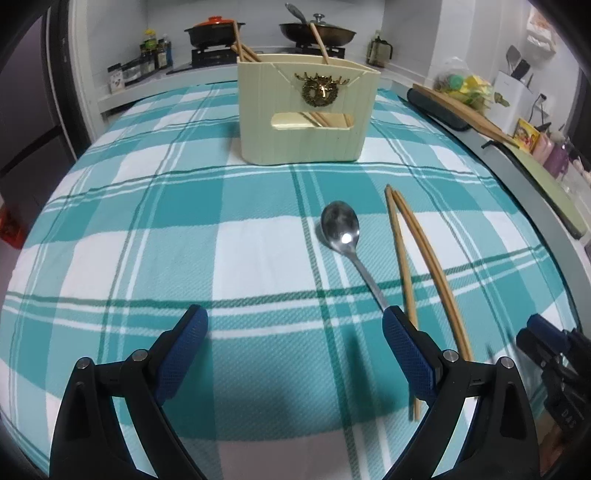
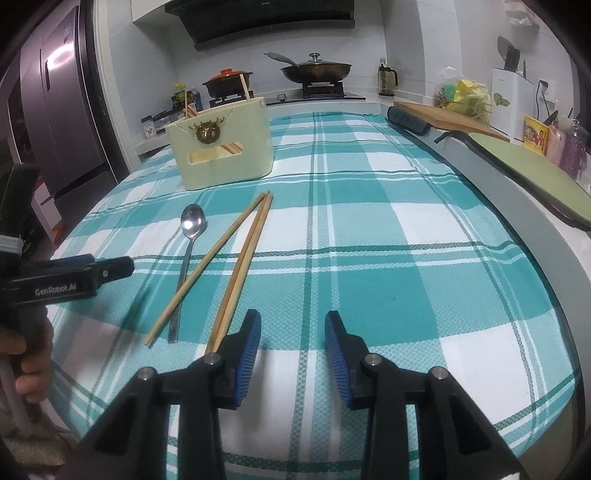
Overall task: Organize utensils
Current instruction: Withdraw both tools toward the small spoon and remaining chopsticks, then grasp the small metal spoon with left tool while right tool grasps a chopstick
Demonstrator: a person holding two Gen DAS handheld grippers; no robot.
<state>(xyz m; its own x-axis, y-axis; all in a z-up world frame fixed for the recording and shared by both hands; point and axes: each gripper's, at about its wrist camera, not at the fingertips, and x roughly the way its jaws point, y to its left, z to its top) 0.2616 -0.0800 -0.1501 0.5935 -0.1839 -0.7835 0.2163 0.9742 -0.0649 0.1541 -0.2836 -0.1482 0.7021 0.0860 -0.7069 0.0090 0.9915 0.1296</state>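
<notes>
A cream utensil holder (image 1: 308,114) (image 2: 221,142) with chopsticks in it stands on the teal plaid cloth (image 1: 184,240) (image 2: 369,240). A metal spoon (image 1: 341,229) (image 2: 192,223) lies in front of it, with two loose wooden chopsticks (image 1: 400,251) (image 2: 243,254) beside it on the right. My left gripper (image 1: 293,325) is open and empty, its right finger over the spoon's handle end. My right gripper (image 2: 293,330) is open and empty, just right of the chopsticks' near ends. The left gripper also shows in the right wrist view (image 2: 110,267).
A stove with a pot (image 1: 214,31) and a pan (image 1: 317,31) stands behind the table. A cutting board (image 2: 454,120) and a green mat (image 2: 524,166) lie on the counter at right. A fridge (image 2: 62,110) stands at left.
</notes>
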